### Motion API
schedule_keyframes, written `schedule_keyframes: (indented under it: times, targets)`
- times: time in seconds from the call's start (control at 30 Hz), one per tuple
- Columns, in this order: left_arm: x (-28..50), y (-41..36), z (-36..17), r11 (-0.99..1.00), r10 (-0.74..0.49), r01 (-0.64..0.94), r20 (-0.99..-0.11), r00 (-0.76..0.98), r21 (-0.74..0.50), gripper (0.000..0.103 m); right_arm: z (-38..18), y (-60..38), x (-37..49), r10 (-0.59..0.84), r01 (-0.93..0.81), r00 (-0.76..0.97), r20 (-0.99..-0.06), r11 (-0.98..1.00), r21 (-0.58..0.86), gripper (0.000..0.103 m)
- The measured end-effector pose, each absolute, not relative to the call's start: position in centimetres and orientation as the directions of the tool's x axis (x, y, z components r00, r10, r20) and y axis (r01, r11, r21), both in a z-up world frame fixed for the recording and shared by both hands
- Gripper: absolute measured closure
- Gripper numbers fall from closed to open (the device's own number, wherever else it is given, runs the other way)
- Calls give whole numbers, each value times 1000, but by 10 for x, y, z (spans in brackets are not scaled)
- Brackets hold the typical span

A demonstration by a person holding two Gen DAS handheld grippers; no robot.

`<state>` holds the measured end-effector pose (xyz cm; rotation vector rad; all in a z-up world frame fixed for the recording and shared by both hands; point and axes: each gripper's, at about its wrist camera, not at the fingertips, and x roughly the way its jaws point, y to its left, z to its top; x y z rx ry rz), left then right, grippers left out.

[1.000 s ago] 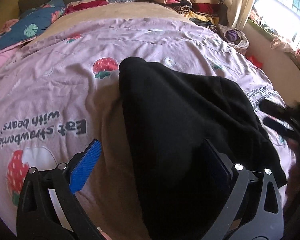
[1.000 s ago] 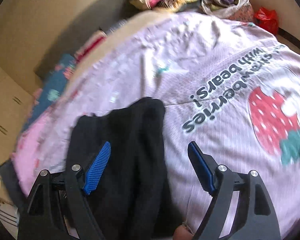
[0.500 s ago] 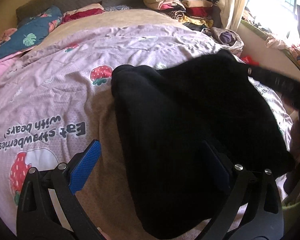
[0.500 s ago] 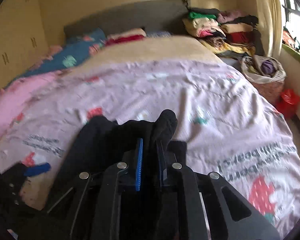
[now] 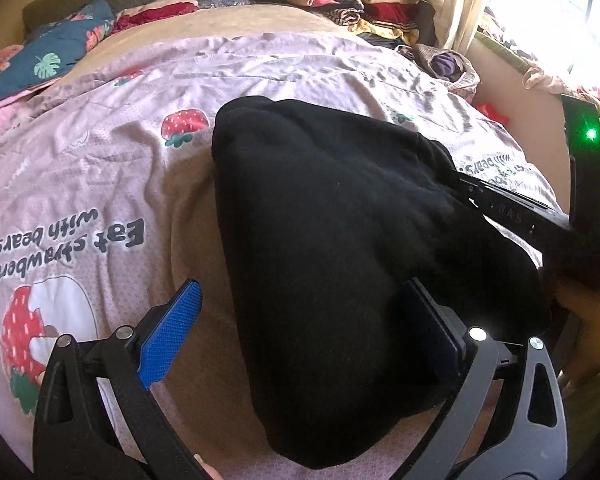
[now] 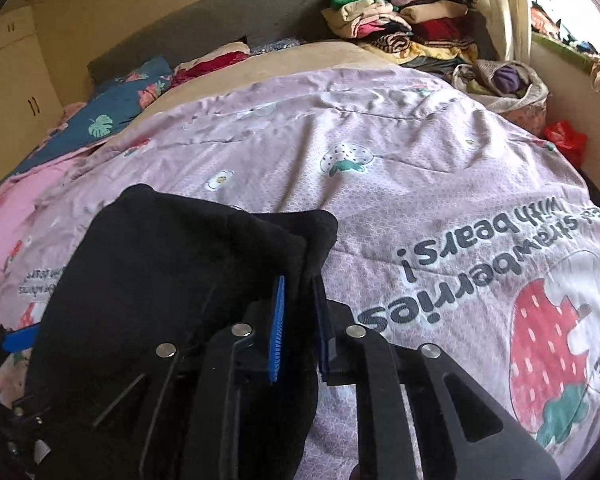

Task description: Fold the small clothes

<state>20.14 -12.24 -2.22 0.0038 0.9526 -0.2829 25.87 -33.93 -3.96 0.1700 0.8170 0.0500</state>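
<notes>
Blue ribbed pads lined both claws. The right claw (image 6: 298,328) was clamped on a fold of one black garment (image 6: 172,280), soft and fleecy, which lay bunched on the bed (image 6: 420,168). The left claw (image 5: 300,344) stood wide apart, straddling the same garment's (image 5: 332,248) near end, gripping nothing. One mauve quilt (image 5: 100,184), crumpled, printed with strawberries and lettering, covered the bed. Beyond it sat one stack of folded clothes (image 6: 400,20), a dark headboard (image 6: 220,24) and a bright window (image 5: 560,8).

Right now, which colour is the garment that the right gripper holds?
Black, plain; the garment shows best in the left wrist view.
</notes>
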Motion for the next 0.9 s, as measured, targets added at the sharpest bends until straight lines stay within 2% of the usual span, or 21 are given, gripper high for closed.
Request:
schedule_keyframes:
  times: [0.17,0.2,0.23,0.33,0.5,0.57,0.9]
  targets:
    - [198,-121,-22,965,-237,230,-800,552,-127,10,-26,-349,237,110,52,710,-696,977,207,70]
    - [198,-120,-22,965,-238,228,-800,551,-130,10,-22,-352,230,113,60,717,-688,973,222,56]
    - [198,-120,-22,965,-241,226,-799,551,-135,10,-17,-355,221,119,69,732,-671,967,246,47]
    - [196,-118,-22,965,-243,221,-795,555,-141,10,-8,-363,198,169,66,756,-632,941,331,46]
    - [191,-114,-20,965,-251,210,-791,558,-158,10,4,-362,170,182,58,783,-595,931,361,35]
    - [189,-113,-19,965,-251,207,-788,562,-160,10,4,-359,162,225,39,781,-582,913,405,35]
    - [179,-106,-15,964,-263,193,-776,573,-184,10,-18,-340,157,294,39,710,-640,891,452,30]
